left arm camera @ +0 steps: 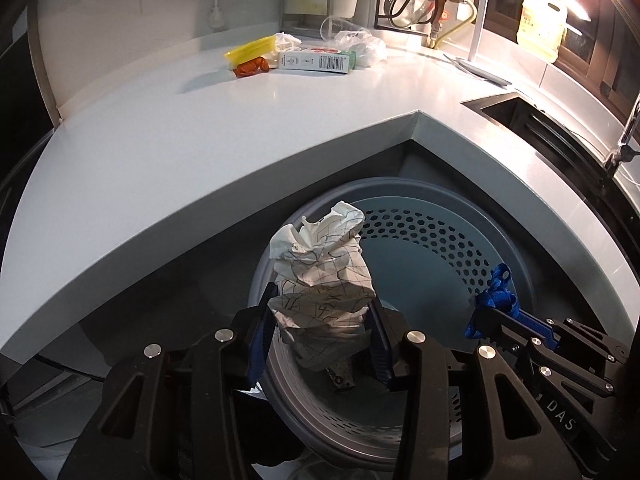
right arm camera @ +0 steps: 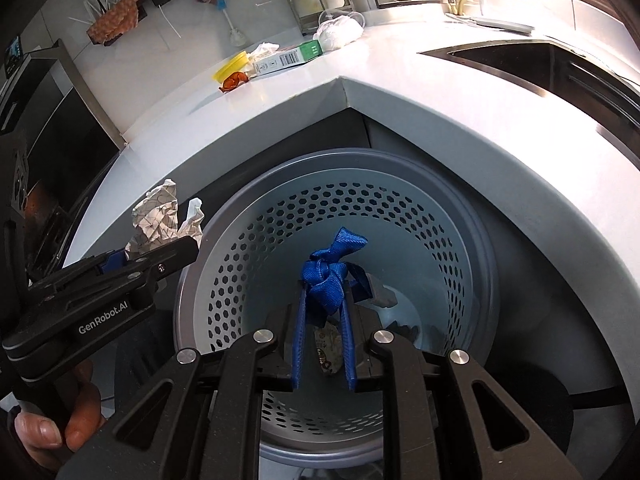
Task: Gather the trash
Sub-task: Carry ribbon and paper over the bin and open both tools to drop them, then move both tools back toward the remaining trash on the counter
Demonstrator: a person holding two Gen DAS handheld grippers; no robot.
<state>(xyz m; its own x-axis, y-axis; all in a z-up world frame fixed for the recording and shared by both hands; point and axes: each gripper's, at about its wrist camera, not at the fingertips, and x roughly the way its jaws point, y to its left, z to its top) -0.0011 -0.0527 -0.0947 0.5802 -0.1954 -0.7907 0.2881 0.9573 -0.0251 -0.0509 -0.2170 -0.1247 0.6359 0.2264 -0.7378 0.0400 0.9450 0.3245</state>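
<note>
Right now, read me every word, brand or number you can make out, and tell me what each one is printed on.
"GenRobot.AI": on the body of the left tool, seen from the right wrist.
"DAS": on the body of the right tool, seen from the left wrist.
Carton on the counter: barcode and print too small to read.
Jug label: blurred.
Wrapper in the bin: print unreadable.

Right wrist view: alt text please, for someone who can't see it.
The right tool grips a knotted blue ribbon over a perforated grey bin below a white counter corner. At left, the left tool holds crumpled patterned paper. More trash sits on the counter: a green-and-white box and a yellow lid.
</note>
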